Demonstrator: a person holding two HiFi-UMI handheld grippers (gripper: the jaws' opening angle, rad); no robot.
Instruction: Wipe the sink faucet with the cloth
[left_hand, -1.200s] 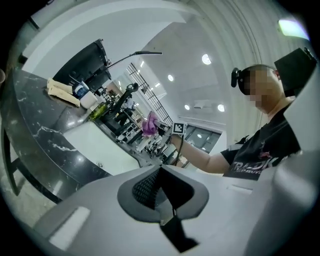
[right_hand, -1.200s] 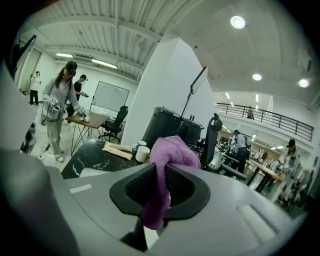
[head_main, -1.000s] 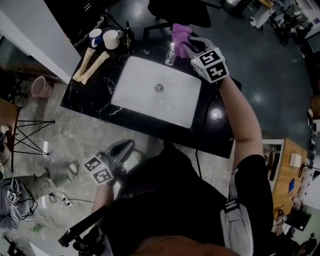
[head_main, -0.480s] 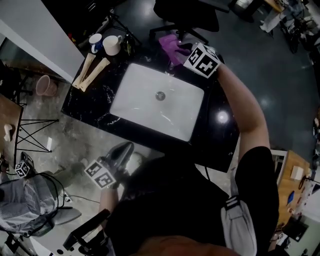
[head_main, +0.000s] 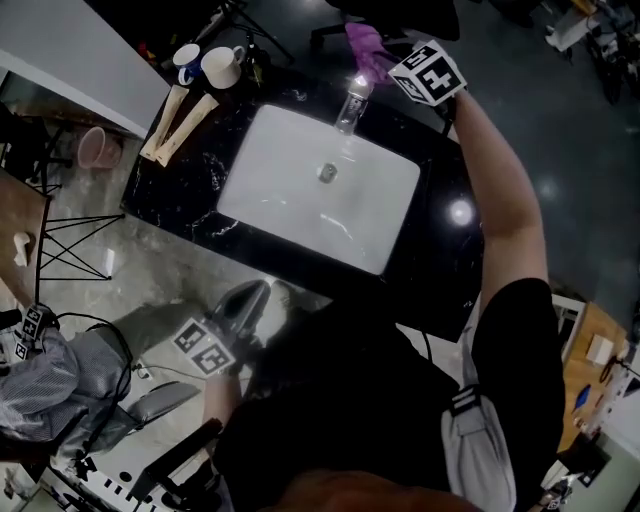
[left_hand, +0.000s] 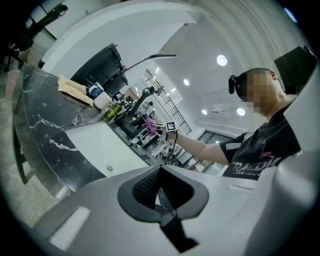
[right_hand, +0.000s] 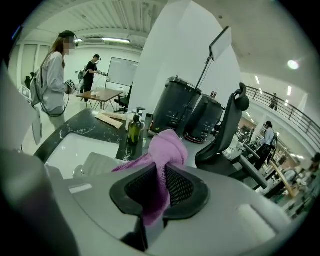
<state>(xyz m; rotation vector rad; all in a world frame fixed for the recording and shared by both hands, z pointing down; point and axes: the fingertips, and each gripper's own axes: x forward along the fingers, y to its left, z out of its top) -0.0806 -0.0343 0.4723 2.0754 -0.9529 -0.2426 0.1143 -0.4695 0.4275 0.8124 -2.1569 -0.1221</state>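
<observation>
Since half a second ago the cloth (head_main: 364, 42) has slid off the faucet (head_main: 349, 103), which it then covered. The faucet now shows bare at the back rim of the sink (head_main: 290, 205), with the cloth just beyond it. Whether the two touch cannot be told from the head view.

The right gripper (head_main: 388, 62) is pinched narrow on the purple cloth. Its own view shows the pads closed on a fold, with the rest bunched above the jaws and a tail hanging below. In the head view its marker cube hides the jaws. A pale flat shape low in the right gripper view, just under the cloth, looks like the faucet spout, partly cut off by the gripper body.

The left gripper (head_main: 247, 303) hangs near the person's body, well apart from the counter (head_main: 185, 190). Its jaws are together with nothing between them, and the hand behind it is lost against dark clothing.

Two mugs (head_main: 205, 62) stand at the counter's far left corner. The bottle (right_hand: 133, 131) beside them is too dark to make out from above. Two pale strips (head_main: 180, 120) lie near the mugs, and what they are is unclear.
</observation>
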